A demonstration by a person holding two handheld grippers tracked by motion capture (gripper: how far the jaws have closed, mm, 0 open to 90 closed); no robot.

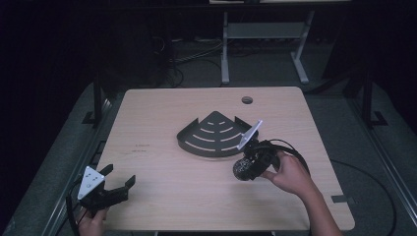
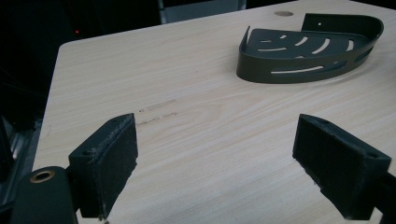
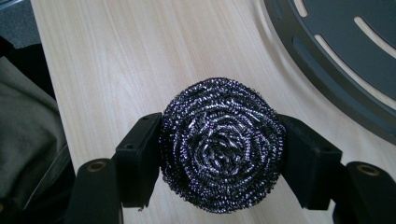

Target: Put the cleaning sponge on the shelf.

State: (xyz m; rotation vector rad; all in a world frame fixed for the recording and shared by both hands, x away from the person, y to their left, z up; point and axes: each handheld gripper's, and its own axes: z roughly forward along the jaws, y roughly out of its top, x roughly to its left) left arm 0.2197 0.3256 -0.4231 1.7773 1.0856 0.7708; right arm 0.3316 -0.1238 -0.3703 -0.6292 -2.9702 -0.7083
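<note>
text: none legible | table (image 1: pixel 162 172) — faint printed mark, too small to read

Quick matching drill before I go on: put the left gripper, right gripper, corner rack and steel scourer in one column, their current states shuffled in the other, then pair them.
Things:
1. left gripper
2. right gripper
3. corner rack
4. steel scourer

States:
A. squeezed between two fingers
B. lying on the table with nothing in it
C. open, near the table's front left corner
D. shut on a load beside the rack

Pairs: 1-C, 2-D, 3-B, 4-A
</note>
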